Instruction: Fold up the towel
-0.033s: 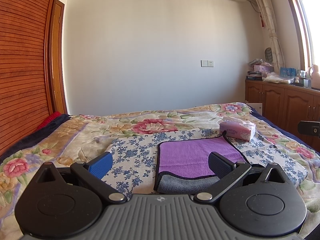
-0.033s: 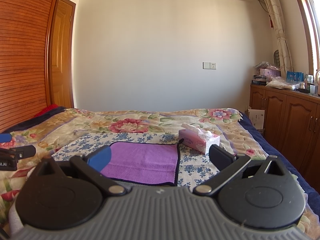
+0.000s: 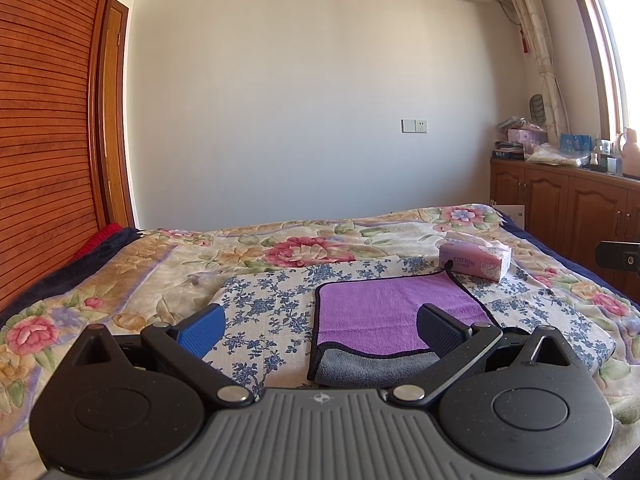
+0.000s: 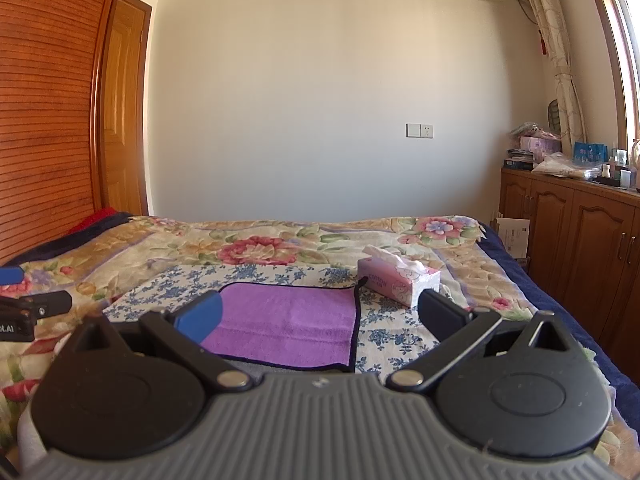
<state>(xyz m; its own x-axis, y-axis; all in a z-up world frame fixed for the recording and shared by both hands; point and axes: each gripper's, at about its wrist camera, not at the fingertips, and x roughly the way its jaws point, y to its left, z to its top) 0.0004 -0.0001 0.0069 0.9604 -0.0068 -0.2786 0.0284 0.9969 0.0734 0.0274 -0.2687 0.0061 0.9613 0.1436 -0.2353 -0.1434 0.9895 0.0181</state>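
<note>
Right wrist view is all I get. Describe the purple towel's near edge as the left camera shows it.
Observer: The purple microfibre towel lies doubled on the bed; a grey underside sticks out beneath its near edge.
Operator: Report the left hand-held gripper.
Observer: The left hand-held gripper is open and holds nothing; in that view its black finger overlaps the towel's near right part.
</note>
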